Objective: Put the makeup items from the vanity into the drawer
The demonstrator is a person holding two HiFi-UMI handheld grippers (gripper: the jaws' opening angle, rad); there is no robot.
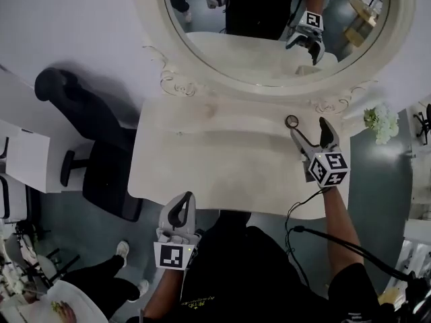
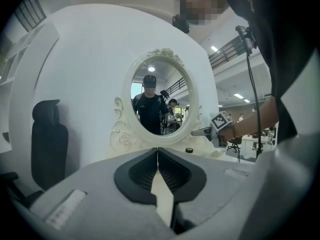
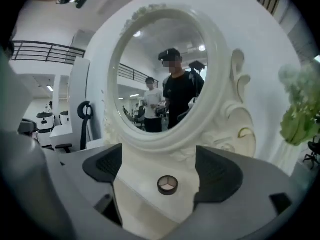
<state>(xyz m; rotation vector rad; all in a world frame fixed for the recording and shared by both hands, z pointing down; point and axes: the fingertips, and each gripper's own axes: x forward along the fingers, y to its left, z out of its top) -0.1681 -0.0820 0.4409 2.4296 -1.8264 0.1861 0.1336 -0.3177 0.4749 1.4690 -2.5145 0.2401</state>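
A small round makeup compact [image 1: 291,121] with a dark rim lies on the cream vanity top [image 1: 202,153], near the mirror's base at the right. My right gripper [image 1: 310,130] hovers just behind it, open and holding nothing. In the right gripper view the compact [image 3: 167,184] lies on the tabletop ahead of the wide-apart jaws of my right gripper [image 3: 161,168]. My left gripper [image 1: 180,207] is shut and empty at the vanity's front edge. The left gripper view shows its pads [image 2: 158,156] pressed together, with the compact [image 2: 189,150] far off beside the right gripper [image 2: 202,132].
The oval mirror [image 1: 269,19] in its carved frame rises at the back of the vanity. A black office chair [image 1: 87,140] stands to the left. Pale flowers [image 1: 379,121] sit off the right end. A person's leg and shoe [image 1: 121,251] are at lower left.
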